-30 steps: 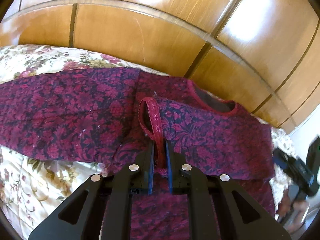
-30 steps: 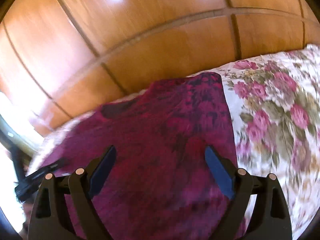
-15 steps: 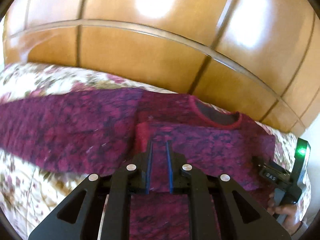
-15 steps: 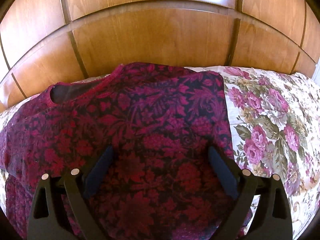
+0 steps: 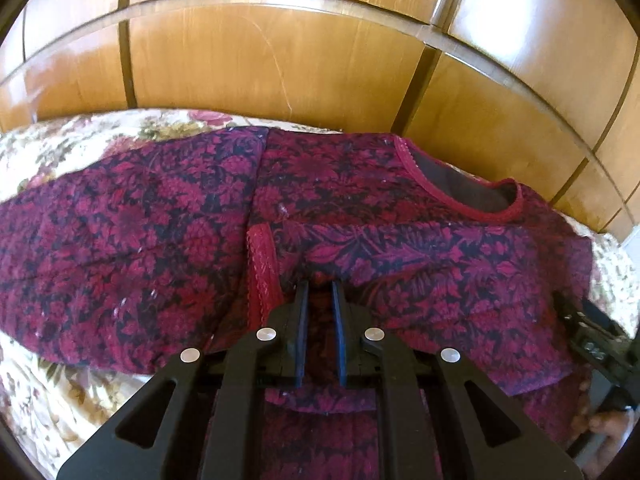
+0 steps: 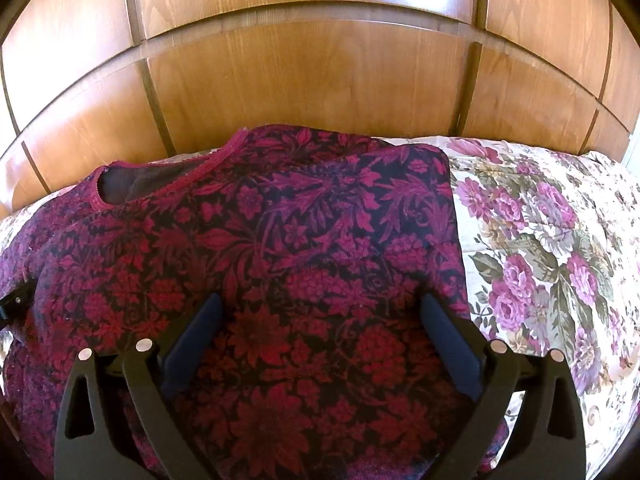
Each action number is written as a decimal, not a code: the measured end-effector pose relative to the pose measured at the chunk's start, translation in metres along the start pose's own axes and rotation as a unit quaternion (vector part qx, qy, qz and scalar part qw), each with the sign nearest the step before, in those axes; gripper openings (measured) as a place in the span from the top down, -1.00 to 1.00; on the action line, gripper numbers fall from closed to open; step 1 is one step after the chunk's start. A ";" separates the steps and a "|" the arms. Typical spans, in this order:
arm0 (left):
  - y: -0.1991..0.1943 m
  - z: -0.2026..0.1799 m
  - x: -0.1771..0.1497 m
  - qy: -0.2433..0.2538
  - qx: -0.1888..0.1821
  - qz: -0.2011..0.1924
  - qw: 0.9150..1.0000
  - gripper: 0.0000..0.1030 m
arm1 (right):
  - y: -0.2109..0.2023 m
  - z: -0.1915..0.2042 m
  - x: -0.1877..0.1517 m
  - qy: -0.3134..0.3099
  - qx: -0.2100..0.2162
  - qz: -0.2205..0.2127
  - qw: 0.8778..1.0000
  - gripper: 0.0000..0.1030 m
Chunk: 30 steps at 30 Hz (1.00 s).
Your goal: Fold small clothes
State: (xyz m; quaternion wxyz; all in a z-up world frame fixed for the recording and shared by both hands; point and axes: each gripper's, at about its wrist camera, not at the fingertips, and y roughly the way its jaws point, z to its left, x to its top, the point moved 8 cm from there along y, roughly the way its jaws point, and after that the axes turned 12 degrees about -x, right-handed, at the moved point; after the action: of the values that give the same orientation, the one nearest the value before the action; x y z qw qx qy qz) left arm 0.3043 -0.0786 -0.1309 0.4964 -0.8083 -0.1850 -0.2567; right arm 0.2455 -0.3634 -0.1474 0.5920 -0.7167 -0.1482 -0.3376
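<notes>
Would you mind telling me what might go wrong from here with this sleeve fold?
1. The left gripper has its fingers nearly shut around the folded sleeve; lifting away without opening fully could drag the fold apart.
2. The cuff lies slightly curled, so it may flip back.
3. The other sleeve is spread out flat toward the floral bedspread; the right gripper, open over the garment's body, could rumple it when reaching across.
</notes>
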 end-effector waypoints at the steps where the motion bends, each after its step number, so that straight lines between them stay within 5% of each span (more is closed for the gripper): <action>1: -0.007 0.001 -0.001 -0.012 -0.006 -0.003 1.000 0.80 | 0.001 0.000 0.000 0.000 0.000 0.000 1.000 -0.94; 7: -0.067 0.032 -0.020 -0.091 -0.033 -0.057 0.994 0.80 | 0.002 0.000 0.001 0.001 -0.002 0.000 1.000 -0.95; 10: -0.096 0.080 -0.035 -0.160 -0.014 -0.078 0.984 0.80 | 0.002 0.000 0.001 0.001 -0.002 0.000 1.000 -0.95; 14: -0.143 0.163 -0.061 -0.258 0.029 -0.107 0.960 0.79 | 0.001 0.000 0.001 0.002 -0.003 -0.001 1.000 -0.95; 16: -0.162 0.195 -0.071 -0.294 0.039 -0.119 0.948 0.58 | 0.000 0.000 0.001 0.001 -0.005 -0.002 1.000 -0.95; 22: -0.211 0.289 -0.083 -0.382 0.069 -0.152 0.909 0.58 | -0.002 0.002 0.002 -0.003 -0.014 -0.003 1.000 -0.95; 30: -0.228 0.352 -0.065 -0.416 0.078 -0.174 0.889 0.58 | -0.007 0.005 0.002 -0.005 -0.020 -0.002 1.000 -0.95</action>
State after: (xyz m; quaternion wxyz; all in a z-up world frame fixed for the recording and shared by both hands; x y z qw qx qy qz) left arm 0.2079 0.3342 -0.1404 0.3827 -0.7547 -0.5316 0.0364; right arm 0.2445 -0.3573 -0.1408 0.5763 -0.7297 -0.1455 -0.3380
